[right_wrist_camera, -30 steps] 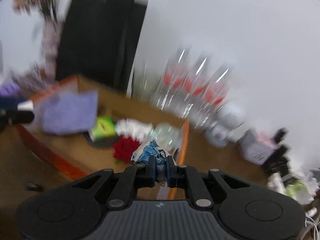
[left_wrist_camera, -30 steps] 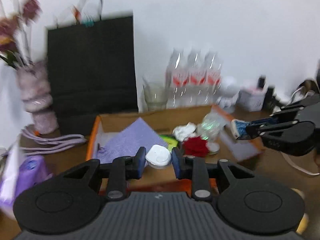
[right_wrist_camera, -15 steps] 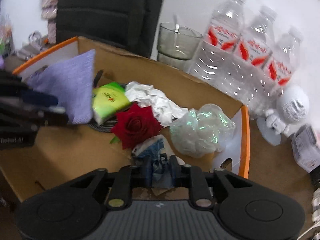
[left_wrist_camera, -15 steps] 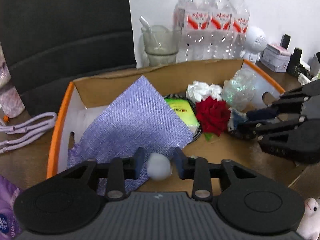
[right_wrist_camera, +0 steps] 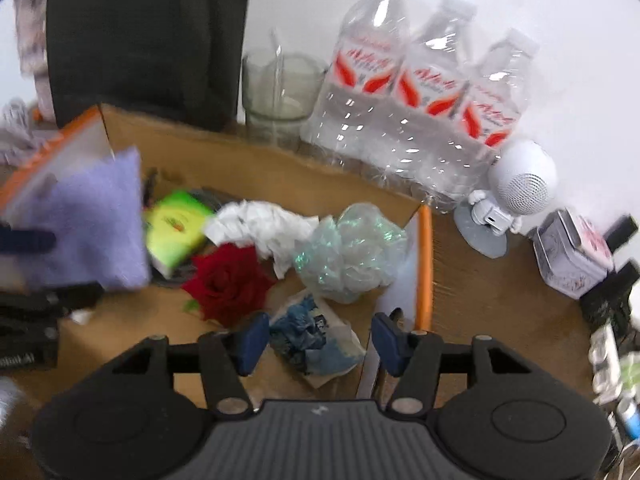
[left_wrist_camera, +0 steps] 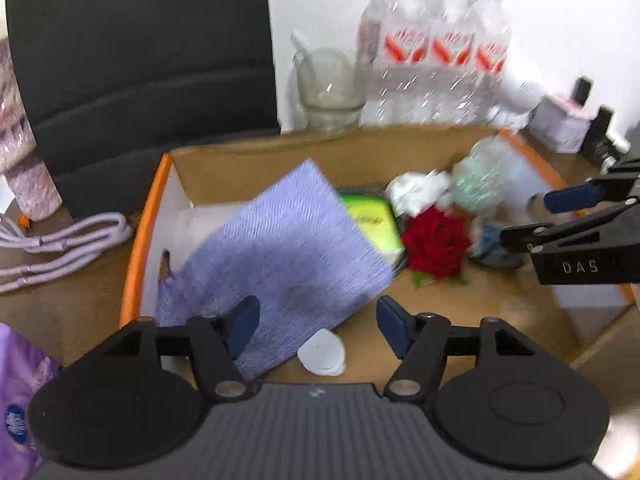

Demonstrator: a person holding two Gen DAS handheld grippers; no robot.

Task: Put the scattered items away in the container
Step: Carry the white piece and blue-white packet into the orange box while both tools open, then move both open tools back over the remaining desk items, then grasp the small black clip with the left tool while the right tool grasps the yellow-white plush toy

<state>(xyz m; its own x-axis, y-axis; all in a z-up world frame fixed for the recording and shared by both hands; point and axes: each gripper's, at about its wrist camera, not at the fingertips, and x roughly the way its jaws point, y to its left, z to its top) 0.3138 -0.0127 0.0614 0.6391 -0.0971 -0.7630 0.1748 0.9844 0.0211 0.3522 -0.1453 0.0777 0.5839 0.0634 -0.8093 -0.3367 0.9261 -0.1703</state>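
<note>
Change: a second ago both grippers were clamped, the left on the white cap and the right on the blue wrapper, short of the box; now both are reaching over the box and letting go
Left gripper [left_wrist_camera: 318, 322]: jaws are opening, standing wide apart; nothing is pressing on the pads
Cap [left_wrist_camera: 322, 352]: white and round; lying free between the left fingers, low in the gap, at the near edge of the purple cloth [left_wrist_camera: 276, 256]
Right gripper [right_wrist_camera: 318, 338]: jaws are opening; pads are clear of the wrapper
Wrapper [right_wrist_camera: 316, 336]: blue and white, crumpled; sitting between the right fingers on the box floor, just in front of the rose [right_wrist_camera: 230, 280]
Box [left_wrist_camera: 140, 232]: cardboard with orange rim; holding the cloth, a green pack [right_wrist_camera: 176, 230], white tissue [right_wrist_camera: 264, 228], the rose and a clear plastic wad [right_wrist_camera: 352, 256]
Behind the box: glass [right_wrist_camera: 280, 96]; water bottles [right_wrist_camera: 416, 92]
</note>
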